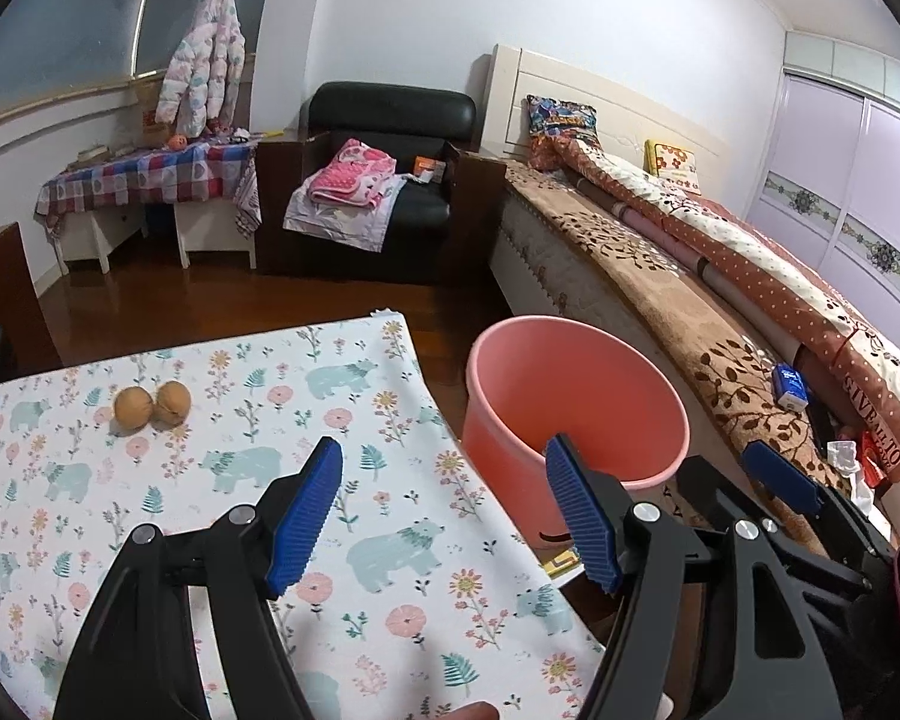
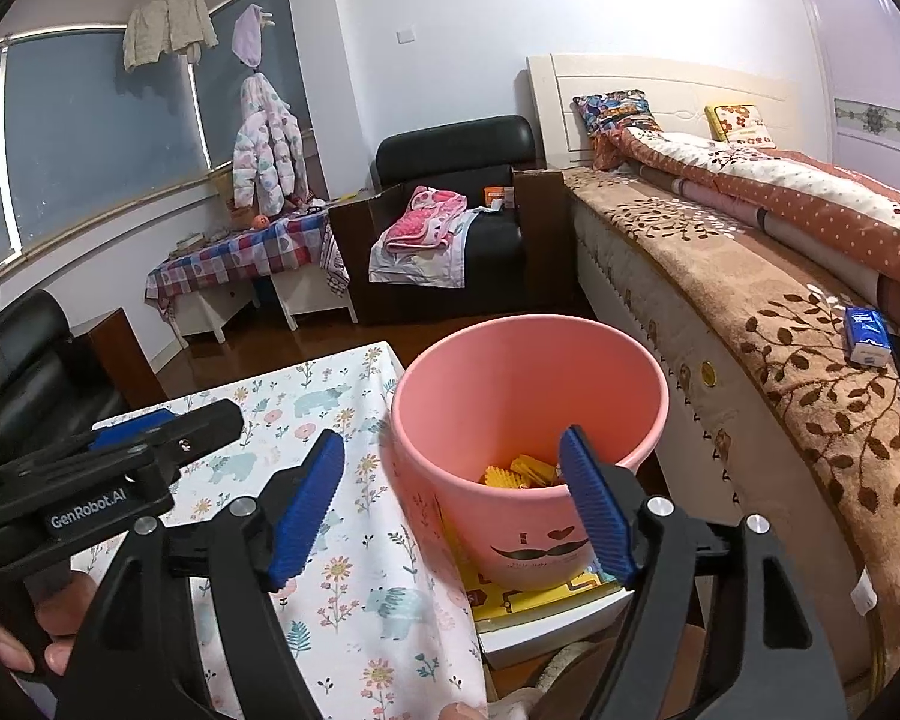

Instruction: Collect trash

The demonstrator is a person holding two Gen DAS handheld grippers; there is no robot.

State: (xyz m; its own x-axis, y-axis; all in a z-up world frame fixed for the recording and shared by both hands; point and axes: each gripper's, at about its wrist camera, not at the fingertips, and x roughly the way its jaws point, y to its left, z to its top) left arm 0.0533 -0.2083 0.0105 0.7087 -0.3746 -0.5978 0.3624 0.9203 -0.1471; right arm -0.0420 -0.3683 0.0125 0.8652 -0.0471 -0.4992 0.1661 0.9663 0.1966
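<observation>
**Two round scraps left, and they can roll**

While both grippers stand wide apart and empty, the main risk lies at the left of the left wrist view: two brown round pieces [image 1: 152, 406] sit touching each other on the bear-print cloth [image 1: 354, 540], well apart from the left gripper [image 1: 444, 510]. They look hard and smooth-skinned, though I cannot tell what they are. Judging by that shape, a pinch landing off-centre could squirt one sideways and nudge its neighbour toward the cloth's far edge and the wooden floor [image 1: 306, 300].

Largest first: the cloth is thin, soft and loose over the table edge, so a dragging finger could bunch it. The pink bin [image 2: 528, 372], at centre of the right wrist view, is smooth tapered plastic on a low stand; leaning on its rim might tip it. Yellow ridged scraps [image 2: 525, 471] lie at its bottom, beneath the right gripper [image 2: 450, 510]. The ribbed blue pads [image 1: 306, 516] should help the grip.
</observation>
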